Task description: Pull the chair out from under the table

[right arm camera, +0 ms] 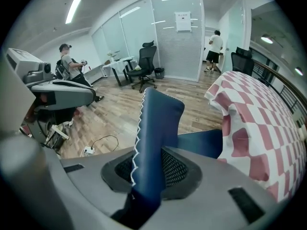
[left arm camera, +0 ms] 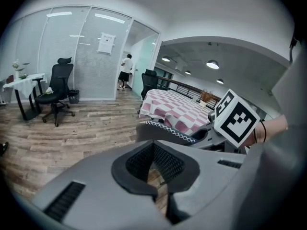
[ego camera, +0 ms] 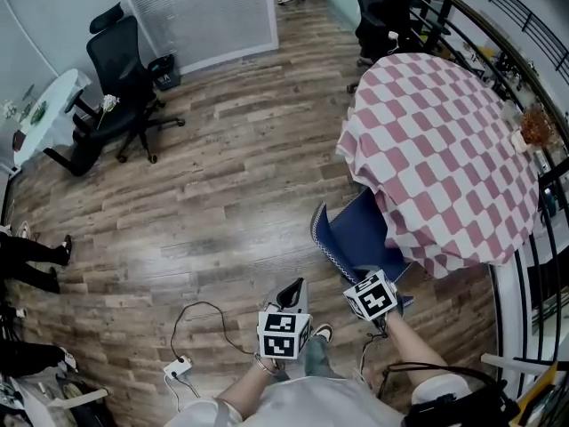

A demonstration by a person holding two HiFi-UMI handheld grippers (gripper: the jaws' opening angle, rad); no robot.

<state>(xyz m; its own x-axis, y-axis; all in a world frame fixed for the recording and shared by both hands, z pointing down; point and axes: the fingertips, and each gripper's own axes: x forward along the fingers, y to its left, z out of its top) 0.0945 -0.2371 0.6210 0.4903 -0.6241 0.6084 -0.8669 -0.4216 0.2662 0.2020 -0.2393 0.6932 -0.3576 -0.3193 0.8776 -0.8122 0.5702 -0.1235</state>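
Holding the dark blue upholstered chair [right arm camera: 158,119] by the white-stitched edge of its back, pinched between the jaws of the right gripper [right arm camera: 149,169]. Keeping the left gripper [left arm camera: 154,150] off to that gripper's left, jaws drawn almost together on nothing. Seat lying ahead of the right gripper and to its right, tucked under the hem of the round table draped in a pink-and-white checked cloth [ego camera: 444,158].

Likely to swing rather than slide straight if pulled from here, given a grip near one end of the back, not its middle. Could also catch the cloth hem and drag it, or slip off so thin an edge. Worth minding the white power strip [ego camera: 180,367] and its cable on the wooden floor [ego camera: 222,176], left of the left gripper.

Facing the table, back toward the grippers. Longest along the back's top edge, running away from the right gripper beside the table's rim.
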